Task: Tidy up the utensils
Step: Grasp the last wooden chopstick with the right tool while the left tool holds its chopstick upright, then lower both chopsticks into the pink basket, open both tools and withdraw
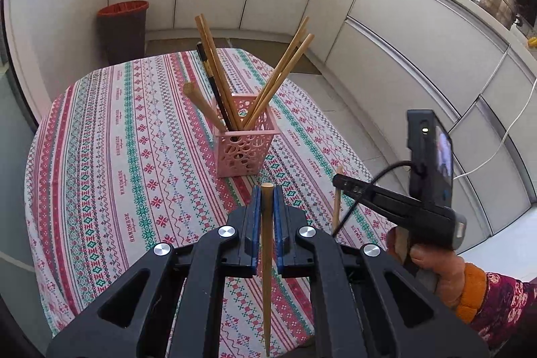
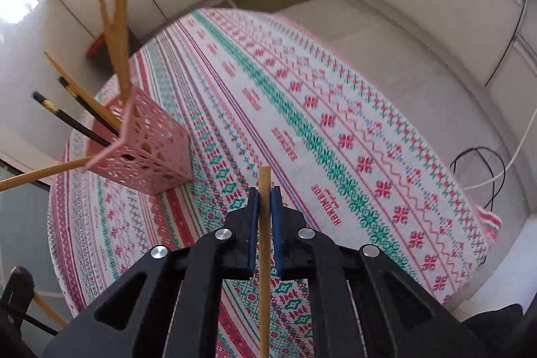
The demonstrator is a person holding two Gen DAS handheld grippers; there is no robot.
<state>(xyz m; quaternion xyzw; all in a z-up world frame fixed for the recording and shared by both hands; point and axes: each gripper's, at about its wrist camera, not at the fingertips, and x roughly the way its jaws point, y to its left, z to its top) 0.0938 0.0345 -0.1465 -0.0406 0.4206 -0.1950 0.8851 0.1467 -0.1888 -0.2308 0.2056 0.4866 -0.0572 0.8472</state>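
Two chopsticks are in our grip, one per gripper: the left gripper (image 1: 267, 193) is closed on a wooden chopstick (image 1: 267, 257), and the right gripper (image 2: 264, 195) is clamped on another stick (image 2: 264, 240). Both hang above the tablecloth (image 1: 117, 156), near side of the pink holder (image 1: 240, 150), which stands mid-table and is already full of leaning chopsticks (image 1: 285, 72).

We judge the risks so: a stick could snag on the crossed bundle or nudge the light holder over, and the thin pinch could let a stick pivot or slip.

Both sticks' lower ends run out of frame. The holder's bottom is hidden, and its left side is cut off in the right view.
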